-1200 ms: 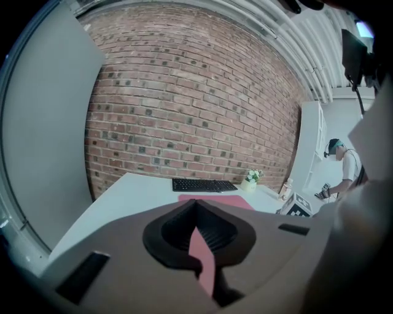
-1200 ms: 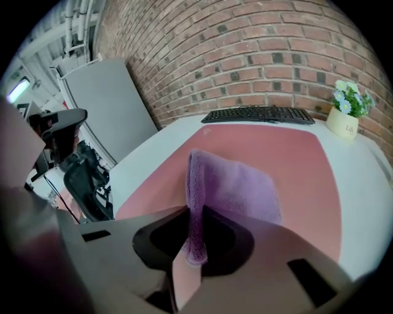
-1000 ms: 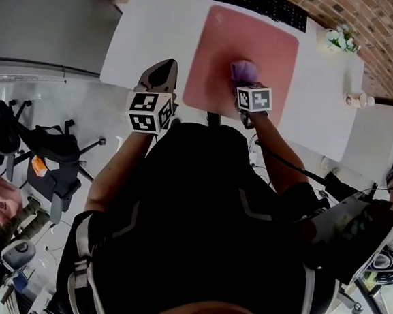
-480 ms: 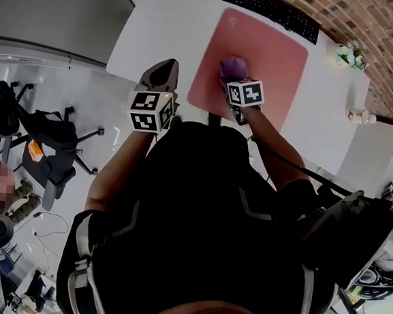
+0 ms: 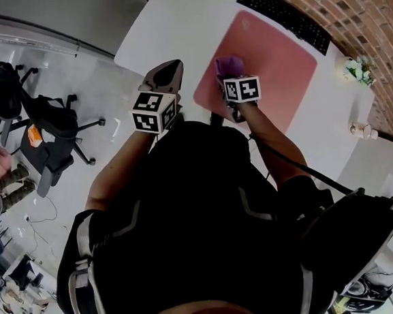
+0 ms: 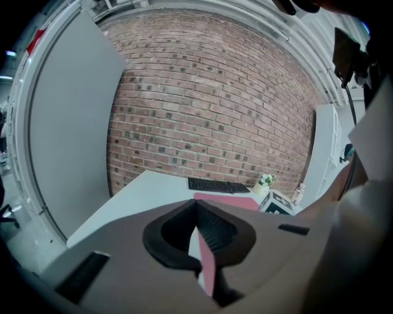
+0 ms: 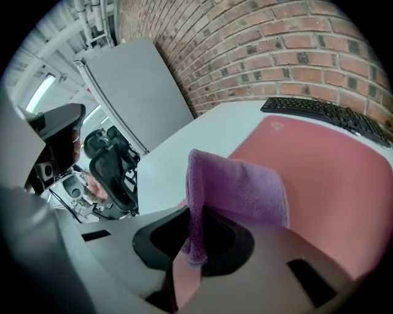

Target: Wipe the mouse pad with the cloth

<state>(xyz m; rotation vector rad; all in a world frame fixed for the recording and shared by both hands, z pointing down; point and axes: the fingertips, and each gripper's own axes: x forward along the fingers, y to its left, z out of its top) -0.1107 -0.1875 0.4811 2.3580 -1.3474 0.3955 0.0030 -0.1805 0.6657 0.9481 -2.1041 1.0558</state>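
The left gripper [image 5: 164,76] hangs at the near edge of the white counter [image 5: 173,28], its fingers closed together on nothing. Right of it, the right gripper [image 5: 232,75] has its fingers clamped on the purple cloth [image 5: 227,64], over the near left part of the pink mouse pad [image 5: 280,61], a black keyboard [image 5: 285,18] beyond

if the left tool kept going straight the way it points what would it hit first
Probably the white table, by the pink mouse pad's near edge. Nothing stands between it and the left tool, though depth is unclear.
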